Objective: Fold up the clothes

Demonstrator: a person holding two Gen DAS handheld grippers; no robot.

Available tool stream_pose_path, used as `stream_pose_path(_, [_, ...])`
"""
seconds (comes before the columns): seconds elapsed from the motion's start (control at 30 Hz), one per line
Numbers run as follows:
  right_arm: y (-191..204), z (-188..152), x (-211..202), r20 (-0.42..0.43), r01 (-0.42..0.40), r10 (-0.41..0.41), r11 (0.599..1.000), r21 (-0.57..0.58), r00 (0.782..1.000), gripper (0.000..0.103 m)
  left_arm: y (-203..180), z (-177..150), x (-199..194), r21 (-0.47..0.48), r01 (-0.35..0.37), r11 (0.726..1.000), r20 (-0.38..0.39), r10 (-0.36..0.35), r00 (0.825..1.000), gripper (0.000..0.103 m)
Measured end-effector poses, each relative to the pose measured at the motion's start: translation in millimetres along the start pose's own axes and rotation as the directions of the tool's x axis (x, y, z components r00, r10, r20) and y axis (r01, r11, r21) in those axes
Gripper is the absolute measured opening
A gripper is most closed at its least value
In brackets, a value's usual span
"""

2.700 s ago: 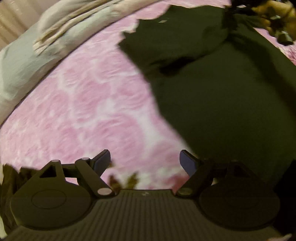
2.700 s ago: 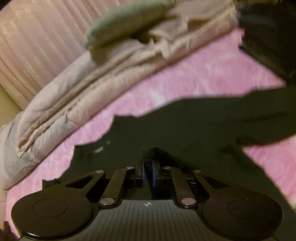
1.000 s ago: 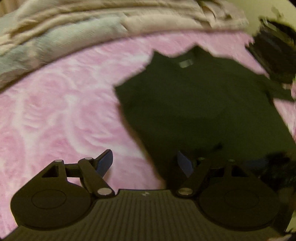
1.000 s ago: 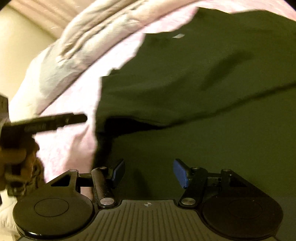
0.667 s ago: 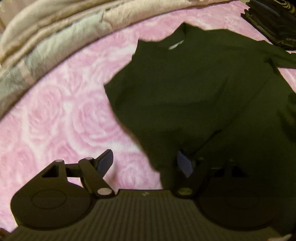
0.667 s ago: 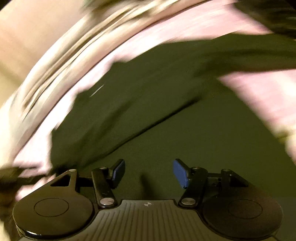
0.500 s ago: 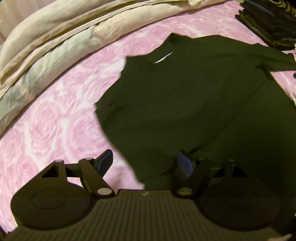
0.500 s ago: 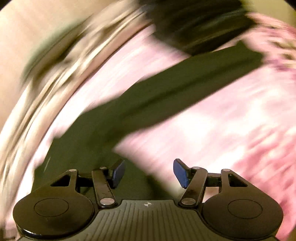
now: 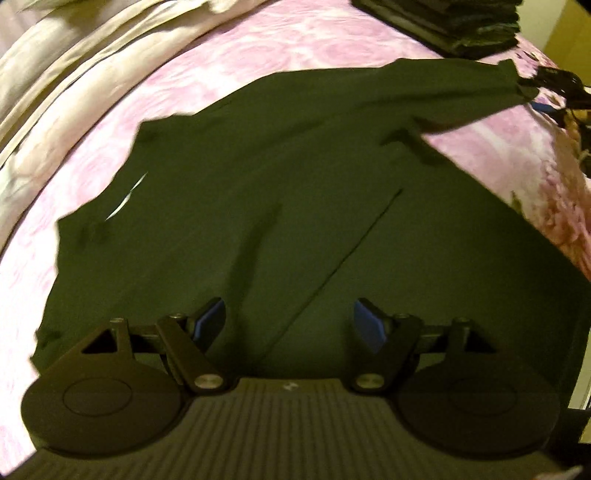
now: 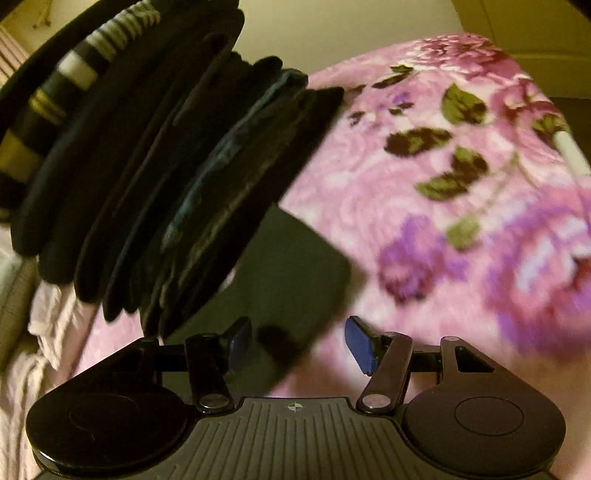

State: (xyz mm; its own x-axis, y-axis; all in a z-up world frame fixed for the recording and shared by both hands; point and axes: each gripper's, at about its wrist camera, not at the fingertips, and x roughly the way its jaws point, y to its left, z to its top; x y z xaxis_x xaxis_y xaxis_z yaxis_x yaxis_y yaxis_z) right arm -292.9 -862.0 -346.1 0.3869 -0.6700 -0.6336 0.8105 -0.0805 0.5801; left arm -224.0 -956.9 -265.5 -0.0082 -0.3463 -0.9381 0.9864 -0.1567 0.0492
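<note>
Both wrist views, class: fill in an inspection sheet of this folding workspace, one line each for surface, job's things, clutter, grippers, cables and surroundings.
Surface: pink floral blanket covers the bed.
Job's things: dark green shirt lies spread on the blanket, one sleeve stretched toward the far right; its end lies beside the stack.
Clutter: stack of dark folded clothes; rumpled beige bedding along the far edge.
Grippers: left gripper open over the shirt, holding nothing; right gripper open at the sleeve end, holding nothing.
Cables: nothing seen for certain.
Surroundings: plain yellowish wall behind the bed.
</note>
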Motion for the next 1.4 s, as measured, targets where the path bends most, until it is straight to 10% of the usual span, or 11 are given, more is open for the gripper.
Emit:
stream_pose_path(0.03, [-3, 3, 2, -0.001, -0.012, 0.012, 1.0, 0.01, 1.0, 0.06, -5, 6, 2, 0.009, 0.005, 1.0, 0.001, -0.005, 1.0, 0.074])
stream_pose_path(0.13, [-2, 8, 2, -0.019, -0.002, 0.003, 0.999, 0.038, 1.0, 0.007, -18, 18, 4, 0.032, 0.01, 0.999, 0.009, -0.01, 1.0, 0.074])
stream_pose_path(0.3, [56, 11, -20, -0.022, -0.03, 0.027, 0.986, -0.165, 0.999, 0.004, -19, 20, -8, 0.034, -0.006, 0.999, 0.023, 0.005, 1.0, 0.074])
stream_pose_path(0.43, [158, -19, -61, -0.04, -0.187, 0.19, 0.868, -0.46, 0.981, 0.004, -8, 4, -28, -0.001, -0.021, 1.0, 0.045, 0.021, 0.999, 0.074])
stream_pose_path(0.6, [301, -124, -129, -0.183, -0.458, 0.474, 0.569, -0.683, 0.861, 0.005, 24, -44, -57, -0.095, -0.044, 0.995, 0.065, 0.05, 0.997, 0.074])
stream_pose_path(0.73, [363, -257, -180, -0.54, -0.697, 0.544, 0.122, -0.706, 0.642, 0.005, 62, -102, -86, -0.195, -0.08, 0.978, 0.06, 0.094, 0.994, 0.074])
stream_pose_path(0.83, [356, -365, -178, -0.676, -0.702, 0.345, -0.064, -0.709, 0.651, 0.054, 92, -151, -104, -0.267, -0.124, 0.956, 0.036, 0.138, 0.99, 0.074])
stream_pose_path(0.93, [336, -409, -179, -0.735, -0.751, 0.241, -0.034, -0.659, 0.634, 0.059, 117, -195, -119, -0.32, -0.167, 0.933, 0.01, 0.179, 0.984, 0.074])
stream_pose_path(1.1, [309, -398, -180, -0.682, -0.701, 0.166, 0.111, -0.705, 0.712, 0.059, 139, -221, -113, -0.344, -0.198, 0.918, -0.016, 0.205, 0.979, 0.074])
stream_pose_path(1.27, [282, -341, -173, -0.59, -0.591, 0.085, 0.242, -0.77, 0.803, 0.059, 108, -173, -70, -0.021, -0.236, 0.972, 0.057, 0.237, 0.97, 0.065])
stream_pose_path(1.4, [268, -303, -158, -0.539, -0.527, 0.041, 0.284, -0.801, 0.842, 0.059, 77, -130, -28, 0.272, -0.271, 0.924, 0.125, 0.245, 0.961, 0.046])
